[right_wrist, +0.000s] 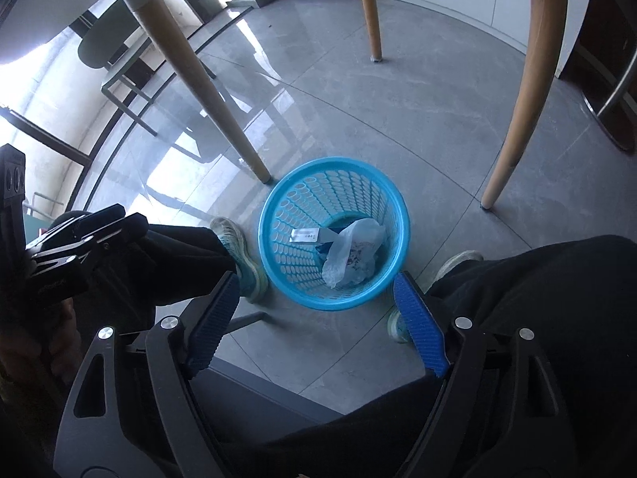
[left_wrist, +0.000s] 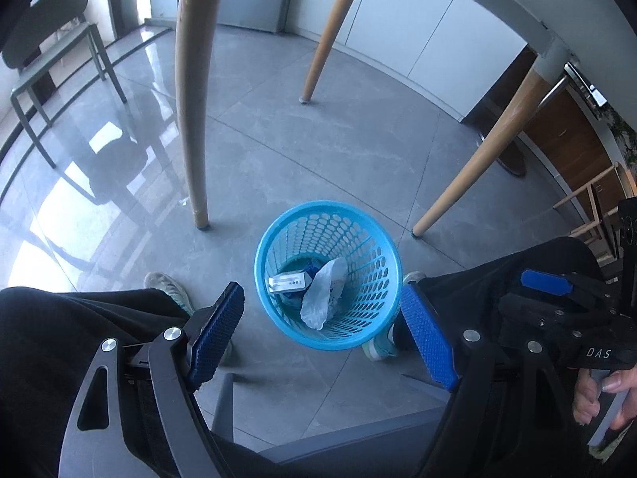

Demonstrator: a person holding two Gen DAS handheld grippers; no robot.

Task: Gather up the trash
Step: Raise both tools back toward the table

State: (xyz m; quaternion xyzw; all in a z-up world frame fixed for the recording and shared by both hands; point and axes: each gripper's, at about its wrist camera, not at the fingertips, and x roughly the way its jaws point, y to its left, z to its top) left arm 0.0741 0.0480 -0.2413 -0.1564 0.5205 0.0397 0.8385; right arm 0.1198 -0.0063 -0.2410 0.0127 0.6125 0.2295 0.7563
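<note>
Left wrist: one basket, two trash pieces.

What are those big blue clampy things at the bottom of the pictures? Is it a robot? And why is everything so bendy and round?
It is not a robot. A person sits on a chair and holds a hand tool in each hand. Each tool is a gripper with two blue fingers, like big tongs, and a small camera on it looks along those fingers. That camera's lens sees very wide, so straight things look bent.

One picture comes from the left gripper, the other from the right gripper. Both are open and hold nothing.

Between the person's shoes, on the grey floor, stands a blue basket. Inside it lie a crumpled plastic bag and a small white box. That is the trash already collected. The wooden sticks around it are table legs.
</note>
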